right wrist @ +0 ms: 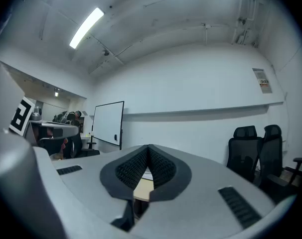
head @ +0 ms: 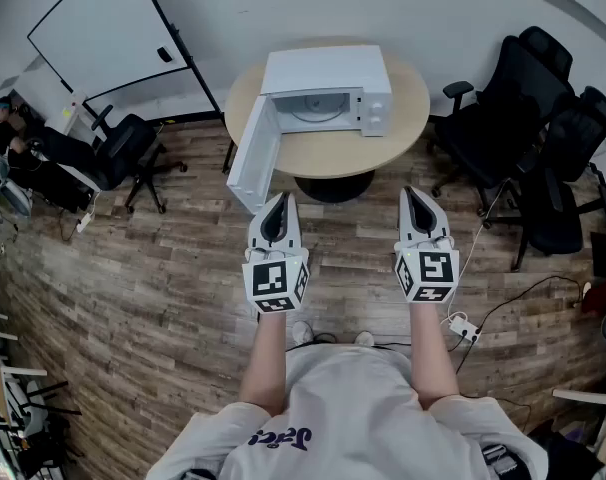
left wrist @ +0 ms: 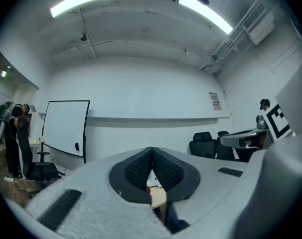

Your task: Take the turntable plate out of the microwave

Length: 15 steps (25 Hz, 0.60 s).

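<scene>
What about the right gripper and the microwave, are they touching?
Apart. The head view shows floor between the right gripper, jaws shut on nothing, and the table that carries the microwave.

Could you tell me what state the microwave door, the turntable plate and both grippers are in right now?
microwave door: swung wide open.
turntable plate: lying inside the microwave.
left gripper: jaws shut, empty.
right gripper: jaws shut, empty.
</scene>
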### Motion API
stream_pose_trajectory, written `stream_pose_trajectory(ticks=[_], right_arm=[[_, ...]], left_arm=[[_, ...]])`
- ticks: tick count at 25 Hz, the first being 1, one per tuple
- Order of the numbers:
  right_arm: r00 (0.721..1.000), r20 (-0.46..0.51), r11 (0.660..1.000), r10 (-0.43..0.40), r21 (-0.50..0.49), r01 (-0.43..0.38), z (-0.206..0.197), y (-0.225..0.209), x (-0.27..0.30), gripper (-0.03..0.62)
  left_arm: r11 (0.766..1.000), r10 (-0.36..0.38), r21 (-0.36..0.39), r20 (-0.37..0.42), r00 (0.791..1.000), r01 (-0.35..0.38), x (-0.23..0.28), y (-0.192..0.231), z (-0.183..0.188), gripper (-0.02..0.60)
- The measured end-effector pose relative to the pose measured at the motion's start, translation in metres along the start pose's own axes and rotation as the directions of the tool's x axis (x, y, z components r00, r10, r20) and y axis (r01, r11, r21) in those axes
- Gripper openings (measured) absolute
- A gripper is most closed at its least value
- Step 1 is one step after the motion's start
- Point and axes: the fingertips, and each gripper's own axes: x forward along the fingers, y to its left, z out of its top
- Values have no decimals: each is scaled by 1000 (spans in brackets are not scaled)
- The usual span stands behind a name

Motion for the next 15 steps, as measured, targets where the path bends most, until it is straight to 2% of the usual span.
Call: stream_pose_trajectory(ticks=[3,5,7,11,15], right_arm=[[1000,-4,1000,3,-2,-3,-1,-14,-14,17],[1000,-6,1000,11,-5,-11,-3,-19,-22,16],[1000,-9,1000,12,-3,-12,-7,-22,-31,17],[999,-11,999,33,38,-32,-21,-20,-39,17],[998,-13,997,62,55,-62,-34,-11,-36,17]], left_arm=[[999,5,-42,15,1000,-4,-10,-14,2,14],[999,13,-45,29,999,-12,-17,-23,2,14],[999,19,-29,34,999,-18,-25,-32,-2,14],[1000,10,-13,-10,1000,-11,-31,-42,-21,14],[998,54,35,-55,997,-52,-25,-39,-39,14]])
